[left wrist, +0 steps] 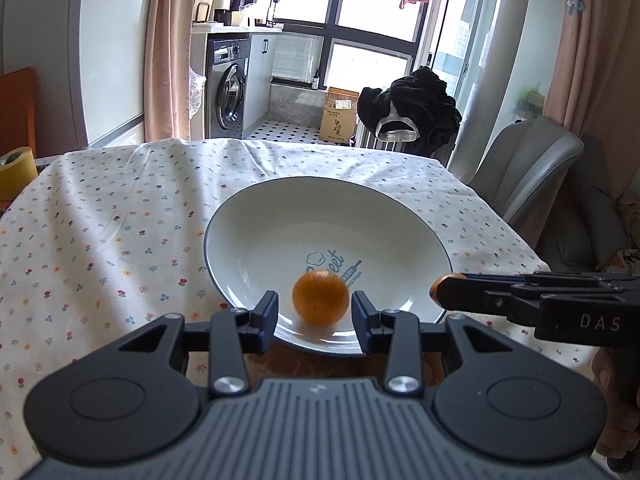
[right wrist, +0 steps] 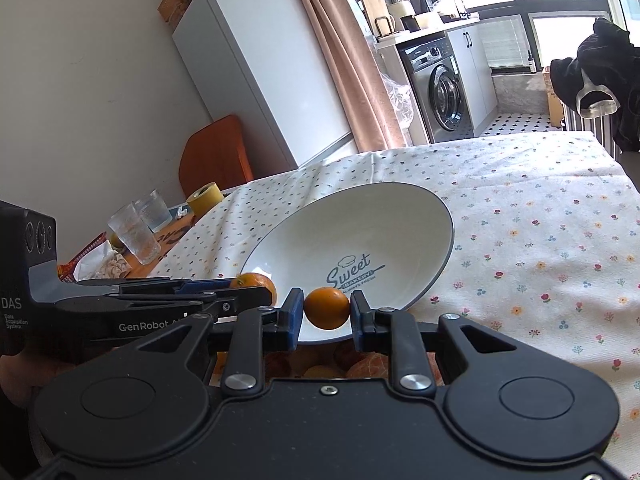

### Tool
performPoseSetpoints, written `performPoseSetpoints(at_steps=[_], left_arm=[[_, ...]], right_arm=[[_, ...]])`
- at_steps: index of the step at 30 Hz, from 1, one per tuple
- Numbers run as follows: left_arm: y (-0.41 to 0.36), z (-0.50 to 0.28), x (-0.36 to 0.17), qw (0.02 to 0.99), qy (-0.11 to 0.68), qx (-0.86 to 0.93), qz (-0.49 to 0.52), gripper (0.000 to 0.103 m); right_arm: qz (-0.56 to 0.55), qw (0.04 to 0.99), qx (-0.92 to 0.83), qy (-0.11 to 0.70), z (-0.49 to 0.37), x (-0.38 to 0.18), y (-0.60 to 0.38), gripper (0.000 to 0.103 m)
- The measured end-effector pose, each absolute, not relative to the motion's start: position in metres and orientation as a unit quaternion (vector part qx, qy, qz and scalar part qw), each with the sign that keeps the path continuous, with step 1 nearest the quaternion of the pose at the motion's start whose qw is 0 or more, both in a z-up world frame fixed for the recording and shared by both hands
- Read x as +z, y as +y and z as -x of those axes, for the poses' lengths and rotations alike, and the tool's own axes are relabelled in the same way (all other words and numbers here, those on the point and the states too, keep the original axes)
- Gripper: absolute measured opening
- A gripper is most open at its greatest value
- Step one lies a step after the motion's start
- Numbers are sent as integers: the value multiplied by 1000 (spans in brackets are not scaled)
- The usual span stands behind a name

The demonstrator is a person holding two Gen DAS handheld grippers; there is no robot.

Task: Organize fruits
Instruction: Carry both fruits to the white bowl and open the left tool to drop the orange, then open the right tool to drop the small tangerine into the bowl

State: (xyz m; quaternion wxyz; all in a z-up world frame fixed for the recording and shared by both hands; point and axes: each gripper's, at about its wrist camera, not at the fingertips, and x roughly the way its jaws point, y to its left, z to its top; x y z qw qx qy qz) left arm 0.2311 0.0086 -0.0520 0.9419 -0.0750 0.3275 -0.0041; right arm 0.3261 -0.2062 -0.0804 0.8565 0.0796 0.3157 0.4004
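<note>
A white bowl (left wrist: 280, 216) with a dark rim and "Sweet Bakery" print sits on the flowered tablecloth; it also shows in the right wrist view (right wrist: 384, 216). My left gripper (left wrist: 315, 312) is open over the bowl's near rim, with an orange (left wrist: 320, 297) between its fingers but not touching them. The orange looks blurred. The same orange shows beside the left gripper's fingers in the right wrist view (right wrist: 262, 281). My right gripper (right wrist: 327, 314) is shut on a second orange (right wrist: 327, 307) just at the bowl's near right edge. It also enters the left wrist view (left wrist: 440, 286).
More oranges (right wrist: 320, 370) lie on a patterned surface under the grippers. Two glasses (right wrist: 134, 232), a yellow tape roll (right wrist: 205, 197) and snack packets stand at the table's left end. A grey chair (left wrist: 532, 168) stands at the right side.
</note>
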Motion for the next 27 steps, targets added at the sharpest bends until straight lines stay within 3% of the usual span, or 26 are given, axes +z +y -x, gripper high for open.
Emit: performPoseSetpoints(at_steps=[20,23,27], left_arm=[[23,-203,-44,941,325,13,93,41],[25,-198,-46,940,328,18,96,42],[27,-190,-45,939,329,25,101,45]], right_arm=[[-66,859,391,325,-333,-84,-187,23],[-62,861,384,326,-333,-82,-185,29],[-64,860,386,328,-330,-81,-185,29]])
